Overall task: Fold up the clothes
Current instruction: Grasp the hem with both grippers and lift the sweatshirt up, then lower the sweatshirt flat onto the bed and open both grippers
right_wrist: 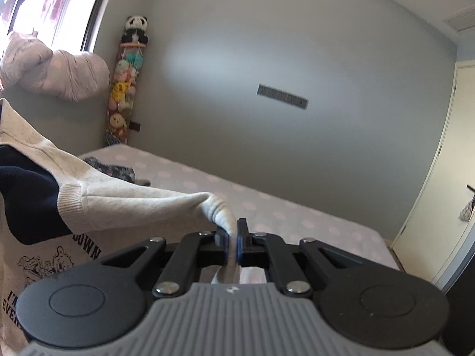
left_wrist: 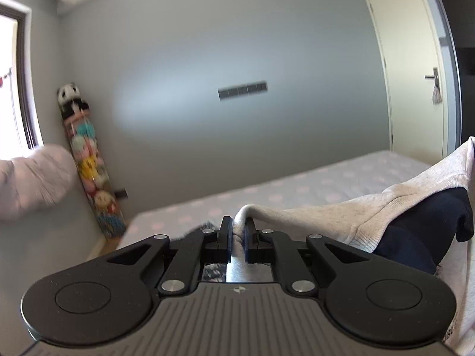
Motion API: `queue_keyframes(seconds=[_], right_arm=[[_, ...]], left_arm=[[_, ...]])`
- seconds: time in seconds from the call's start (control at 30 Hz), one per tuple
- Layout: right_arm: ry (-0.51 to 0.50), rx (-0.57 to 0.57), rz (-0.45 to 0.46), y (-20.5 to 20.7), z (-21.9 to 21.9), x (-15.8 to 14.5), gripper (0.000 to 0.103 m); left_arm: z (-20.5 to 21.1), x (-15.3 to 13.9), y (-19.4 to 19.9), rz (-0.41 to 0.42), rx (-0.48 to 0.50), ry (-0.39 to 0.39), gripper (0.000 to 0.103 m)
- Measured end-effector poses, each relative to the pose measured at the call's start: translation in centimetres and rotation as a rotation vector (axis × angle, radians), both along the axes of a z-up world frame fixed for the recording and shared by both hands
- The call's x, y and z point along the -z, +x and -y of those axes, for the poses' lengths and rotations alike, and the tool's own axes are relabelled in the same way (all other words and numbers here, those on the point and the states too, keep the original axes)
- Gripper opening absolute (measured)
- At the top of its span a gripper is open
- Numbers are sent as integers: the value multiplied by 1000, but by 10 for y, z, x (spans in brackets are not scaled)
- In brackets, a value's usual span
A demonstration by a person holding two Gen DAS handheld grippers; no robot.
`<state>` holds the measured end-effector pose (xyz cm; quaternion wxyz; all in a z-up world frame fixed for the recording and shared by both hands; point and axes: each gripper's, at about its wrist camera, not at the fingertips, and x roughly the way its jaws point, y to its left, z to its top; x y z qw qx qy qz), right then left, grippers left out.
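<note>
Above the bed (left_wrist: 297, 190), the sweatshirt (right_wrist: 118, 201) hangs stretched between left claw (left_wrist: 237, 234) and right claw (right_wrist: 233, 237), each clenched on a shoulder; both should stay level and taut before lowering it flat.

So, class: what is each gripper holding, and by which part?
Both hold the same grey sweatshirt: the left gripper and the right gripper each pinch a bunched bit of fabric near its shoulders, either side of the neckline.

Both wrist views are looking forward along their fingers, raised over the bed (left_wrist: 326, 184), facing the grey wall (right_wrist: 297, 44); both are sharing the panda toy column (left_wrist: 86, 160).
</note>
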<state>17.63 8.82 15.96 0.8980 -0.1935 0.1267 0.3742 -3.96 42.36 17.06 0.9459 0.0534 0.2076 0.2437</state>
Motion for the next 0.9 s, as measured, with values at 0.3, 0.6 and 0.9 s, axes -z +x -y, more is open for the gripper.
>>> queue_keyframes(seconds=[0.3,0.6,0.9], right_arm=[[-146,86,-141,137,-116,133,6],[-293,84,-214,206,-190,244,8],[-396,125,-307,225,-202,296,36]], left_arm=[[-86,129,124,-187,-55,-71,6],[-120,254,194,-363,-47,-112,7],[-132,300,202,-456,-73,-214,18]])
